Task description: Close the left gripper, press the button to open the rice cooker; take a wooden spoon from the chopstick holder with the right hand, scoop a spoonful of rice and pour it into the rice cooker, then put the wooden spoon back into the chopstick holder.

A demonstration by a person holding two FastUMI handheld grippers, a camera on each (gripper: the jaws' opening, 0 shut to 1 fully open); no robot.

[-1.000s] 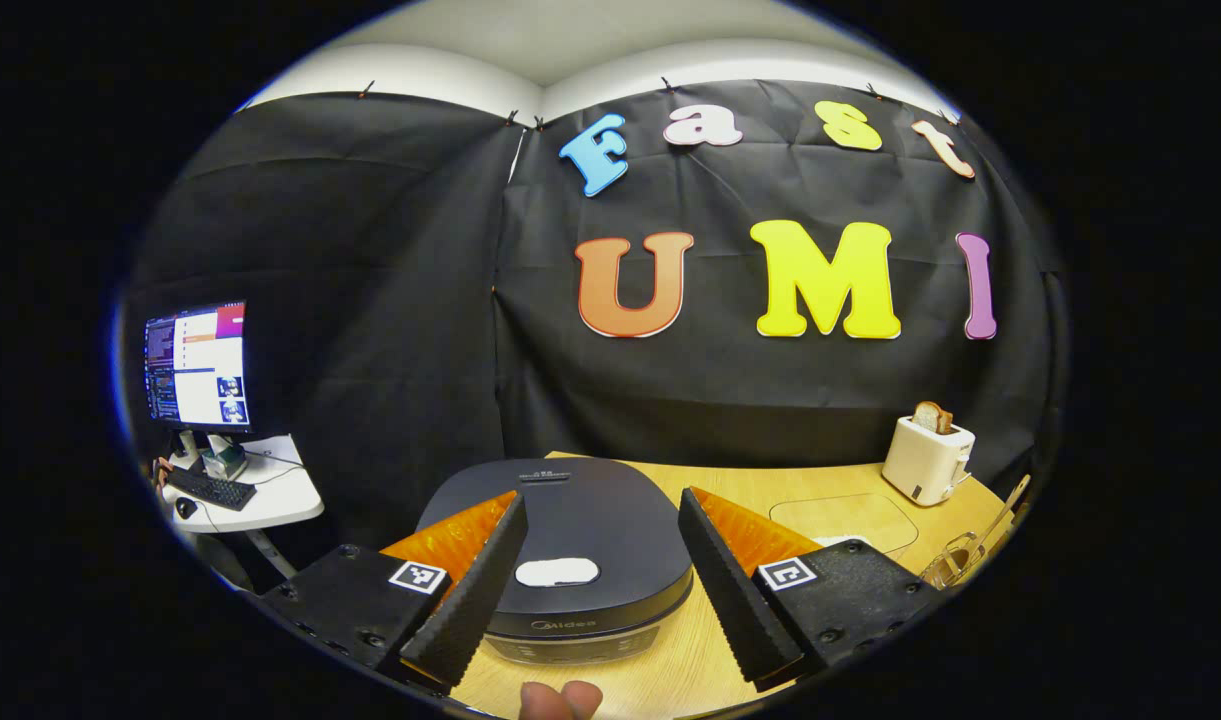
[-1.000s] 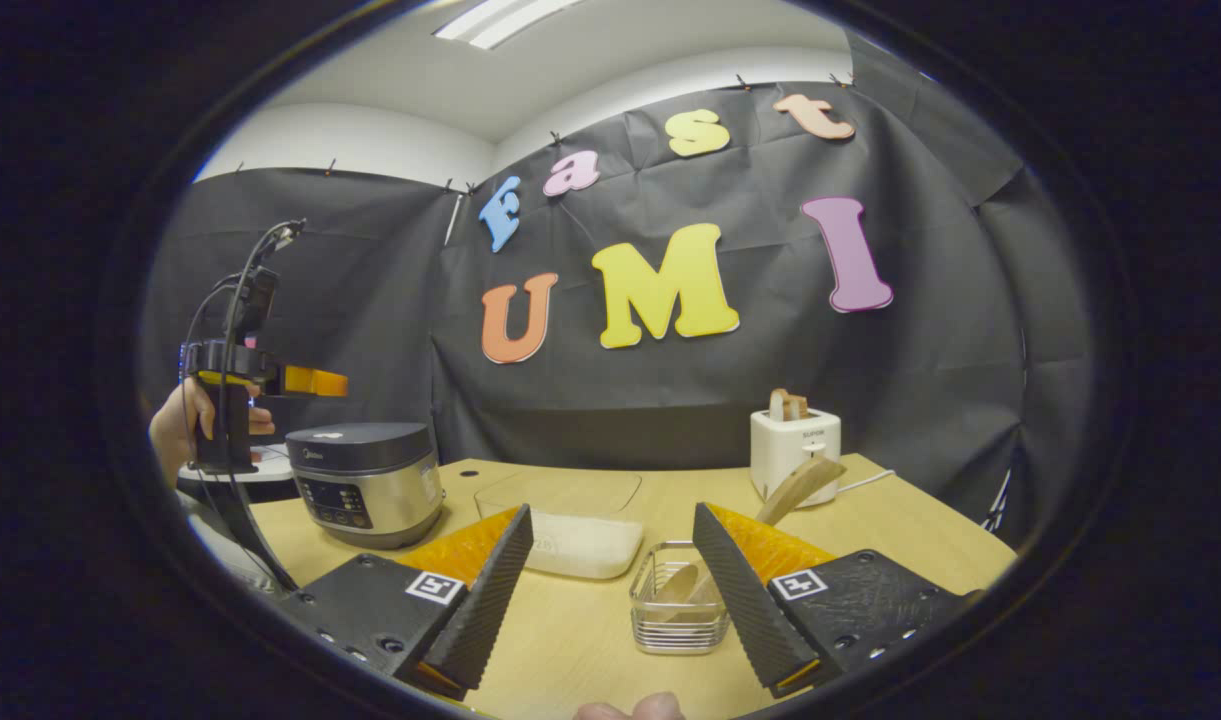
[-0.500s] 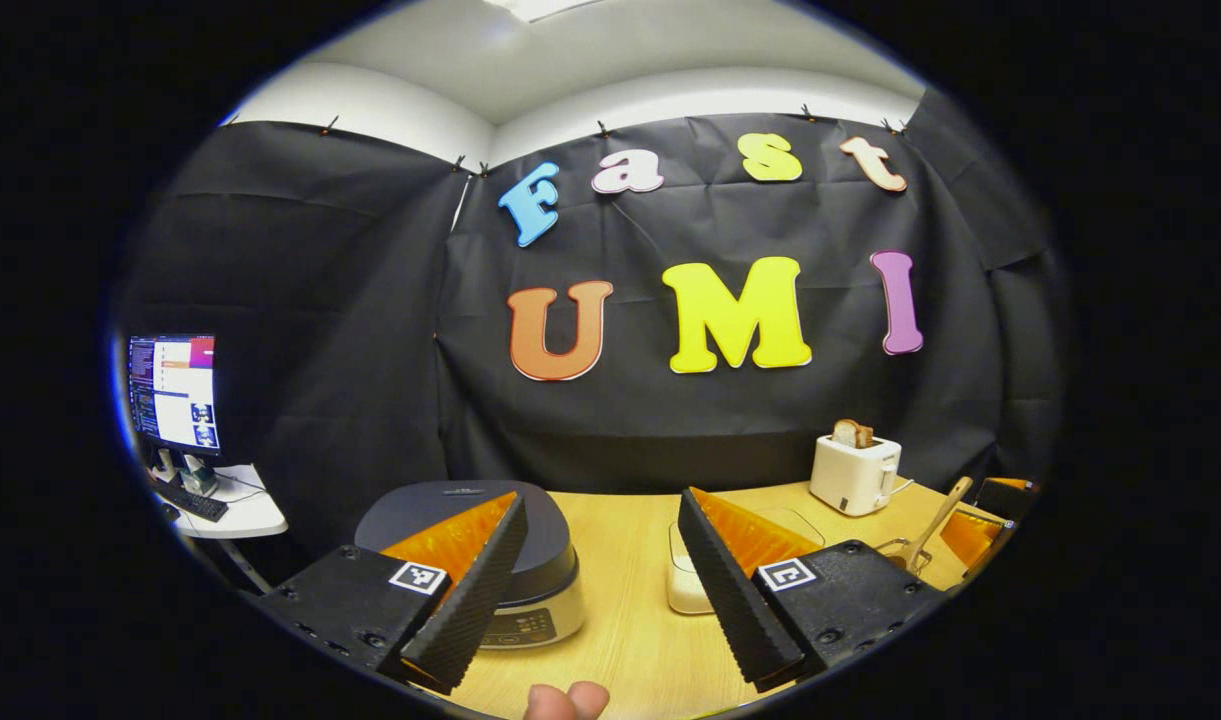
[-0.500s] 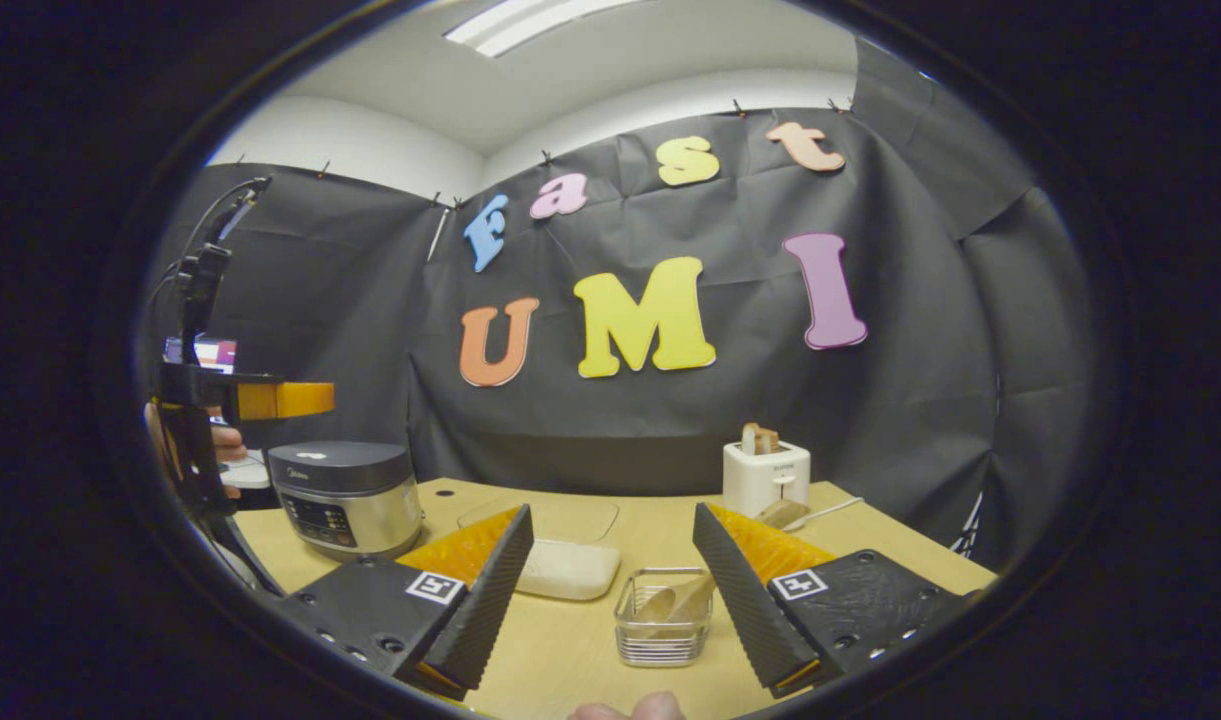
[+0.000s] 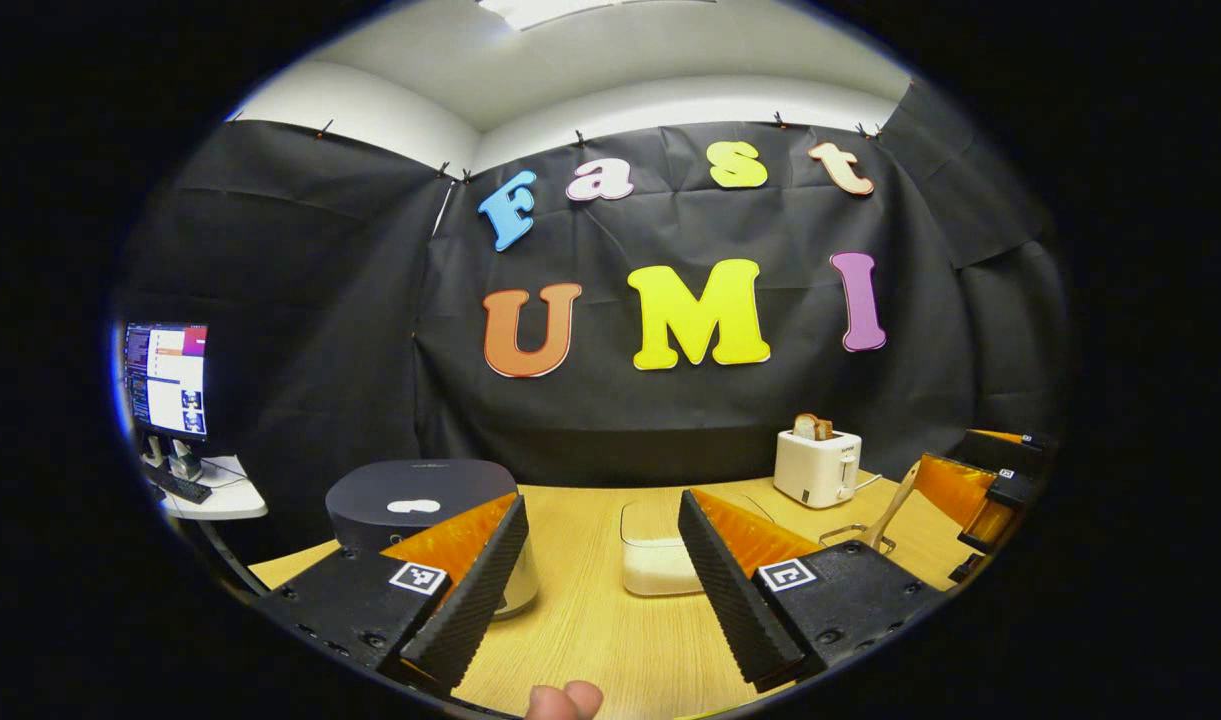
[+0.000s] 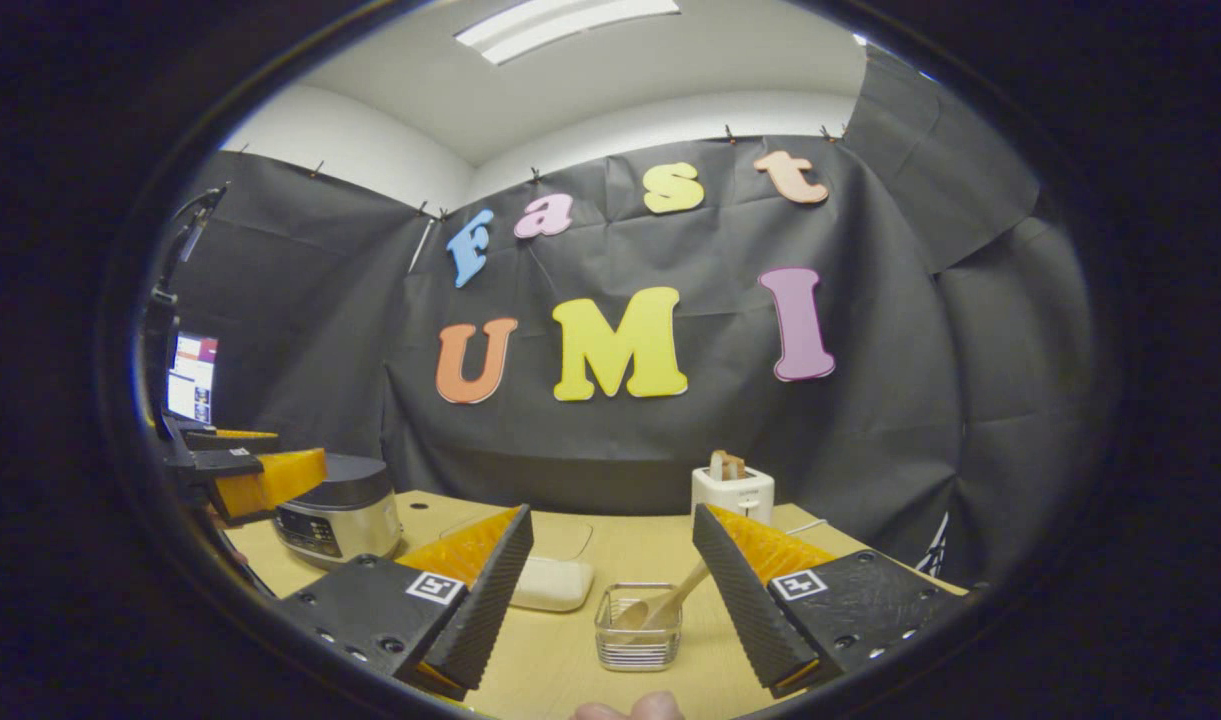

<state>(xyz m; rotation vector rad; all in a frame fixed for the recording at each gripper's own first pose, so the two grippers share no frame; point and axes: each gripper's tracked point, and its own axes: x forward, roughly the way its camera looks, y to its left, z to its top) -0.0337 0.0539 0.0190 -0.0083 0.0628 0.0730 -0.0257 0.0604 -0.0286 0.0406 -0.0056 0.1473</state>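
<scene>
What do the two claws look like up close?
The left claw and the right claw each have two wedge-shaped fingers with ribbed inner faces. Each finger sits on a dark block with screws and a small square black-and-white tag.

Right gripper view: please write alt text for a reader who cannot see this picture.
The open right gripper points across a wooden table at a wire chopstick holder with a wooden spoon leaning in it. Behind lie a rice container, a closed rice cooker at left and a toaster.
</scene>
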